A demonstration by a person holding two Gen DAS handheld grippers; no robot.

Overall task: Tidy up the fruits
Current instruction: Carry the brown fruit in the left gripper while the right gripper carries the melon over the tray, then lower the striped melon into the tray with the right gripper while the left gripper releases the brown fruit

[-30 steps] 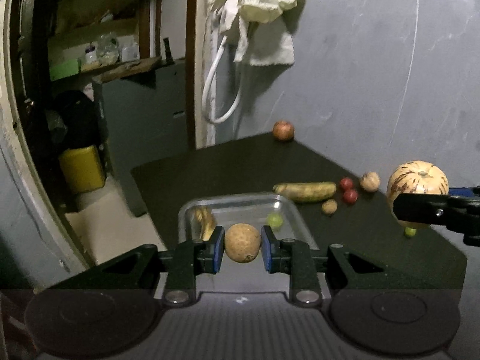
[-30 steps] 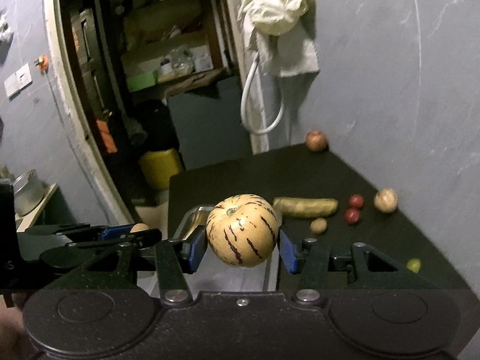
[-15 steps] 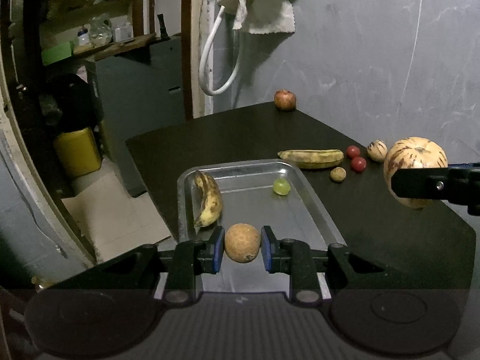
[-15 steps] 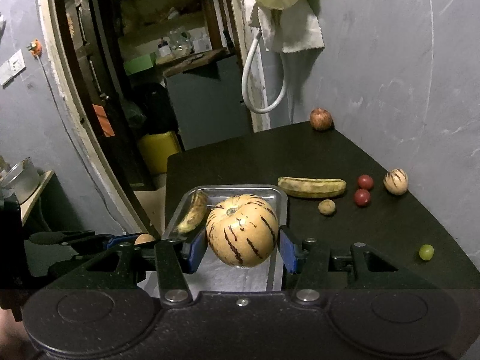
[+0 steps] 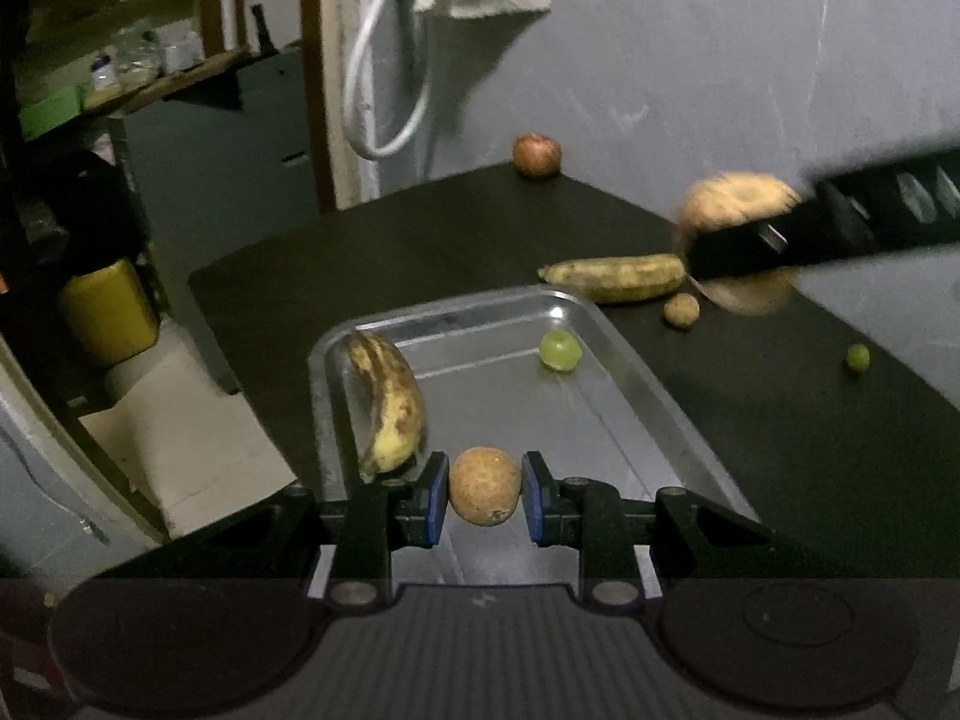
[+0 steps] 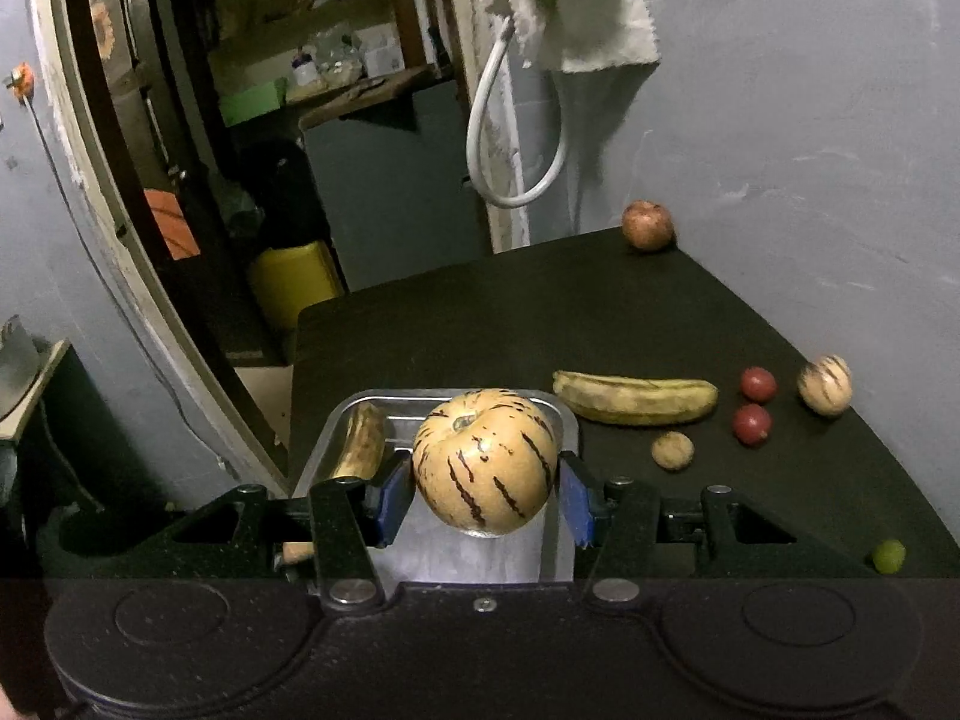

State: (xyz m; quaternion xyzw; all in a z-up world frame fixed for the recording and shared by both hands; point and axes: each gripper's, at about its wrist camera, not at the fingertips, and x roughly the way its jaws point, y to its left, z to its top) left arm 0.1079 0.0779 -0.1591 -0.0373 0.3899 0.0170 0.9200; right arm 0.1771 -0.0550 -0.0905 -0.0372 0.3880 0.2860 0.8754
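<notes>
Left claw narrow, pads clamped on small brown fruit; right claw wider, gripping striped melon over tray.

- The left gripper points forward and down, its blue pads clamped on a small round brown fruit.
- The right gripper tilts down likewise, gripping a striped melon; from the left wrist it shows blurred at 2 o'clock.

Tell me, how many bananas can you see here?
2. One spotted yellow banana lies inside the shiny metal tray, along its left wall. The other long yellow banana lies on the black table, just past the tray's far right corner.
</notes>
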